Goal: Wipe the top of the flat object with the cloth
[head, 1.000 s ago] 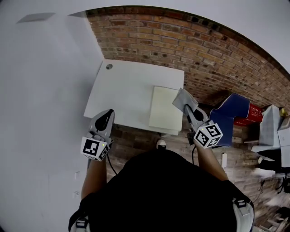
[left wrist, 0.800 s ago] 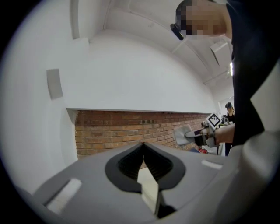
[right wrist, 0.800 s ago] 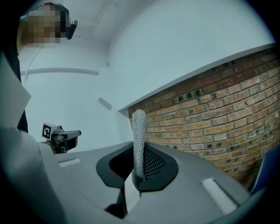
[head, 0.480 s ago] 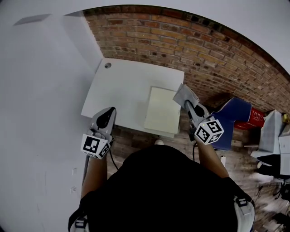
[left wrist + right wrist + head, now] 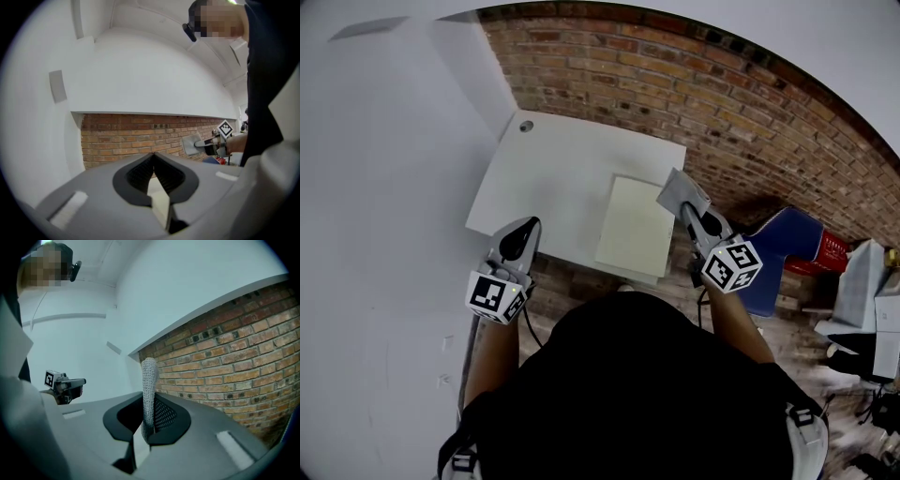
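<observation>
**One cloth in your right gripper, at the flat object's far right corner**

You have two grippers in view, one cloth, one flat object and one counter.

Your right gripper (image 5: pixel 685 212) is pinching the grey cloth (image 5: pixel 682 190). In the right gripper view the cloth (image 5: pixel 149 389) stands up as a narrow folded strip, clamped between the two jaws. In the head view it spreads out just past the jaw tips, over the far right corner of the pale flat object (image 5: pixel 636 227). Whether it touches that surface cannot be told from these views.

The flat object lies on the right part of the white counter (image 5: pixel 553 183), and its near edge sits close to the counter's near edge. One small round hole (image 5: pixel 526 125) marks the counter's far left corner.

Your left gripper (image 5: pixel 525 231) has its jaws pressed together with nothing between them, as the left gripper view shows. It sits at the counter's near left edge, well apart from the flat object and the cloth.

Each gripper view catches the other gripper off to the side: the right gripper (image 5: pixel 202 144) with its cloth (image 5: pixel 189 144), and the left gripper (image 5: pixel 80 382).

One blue object (image 5: pixel 787 246) sits to the right, off the counter.
</observation>
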A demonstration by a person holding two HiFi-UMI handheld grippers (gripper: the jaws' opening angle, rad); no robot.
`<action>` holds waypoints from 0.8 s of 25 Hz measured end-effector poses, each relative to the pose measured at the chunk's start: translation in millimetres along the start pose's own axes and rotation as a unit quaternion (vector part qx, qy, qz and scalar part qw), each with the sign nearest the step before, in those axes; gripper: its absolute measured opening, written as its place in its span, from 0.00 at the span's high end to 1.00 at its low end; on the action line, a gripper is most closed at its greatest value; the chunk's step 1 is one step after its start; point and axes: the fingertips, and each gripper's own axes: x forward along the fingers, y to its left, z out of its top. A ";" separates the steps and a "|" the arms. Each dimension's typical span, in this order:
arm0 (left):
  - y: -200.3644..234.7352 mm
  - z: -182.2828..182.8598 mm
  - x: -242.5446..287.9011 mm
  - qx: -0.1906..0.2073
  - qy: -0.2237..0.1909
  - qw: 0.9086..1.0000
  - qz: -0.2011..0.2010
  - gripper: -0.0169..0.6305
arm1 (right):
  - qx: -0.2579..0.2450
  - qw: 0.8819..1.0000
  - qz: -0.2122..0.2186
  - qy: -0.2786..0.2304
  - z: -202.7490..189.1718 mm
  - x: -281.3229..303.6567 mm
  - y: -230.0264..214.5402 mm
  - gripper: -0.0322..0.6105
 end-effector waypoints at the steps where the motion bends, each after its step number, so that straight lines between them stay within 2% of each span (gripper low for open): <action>1: -0.4 -1.0 0.3 -0.001 0.002 1.000 0.001 0.97 | 0.001 1.000 0.003 0.003 -1.1 2.4 -1.1 0.94; 9: 7.7 -14.2 3.4 -0.014 0.016 1.000 0.015 0.97 | 0.015 0.999 0.023 0.032 -19.2 29.0 -10.4 0.94; 20: 20.9 -19.6 10.9 -0.011 0.025 0.999 0.025 0.97 | 0.027 0.996 0.039 0.075 -51.2 63.9 -18.4 0.94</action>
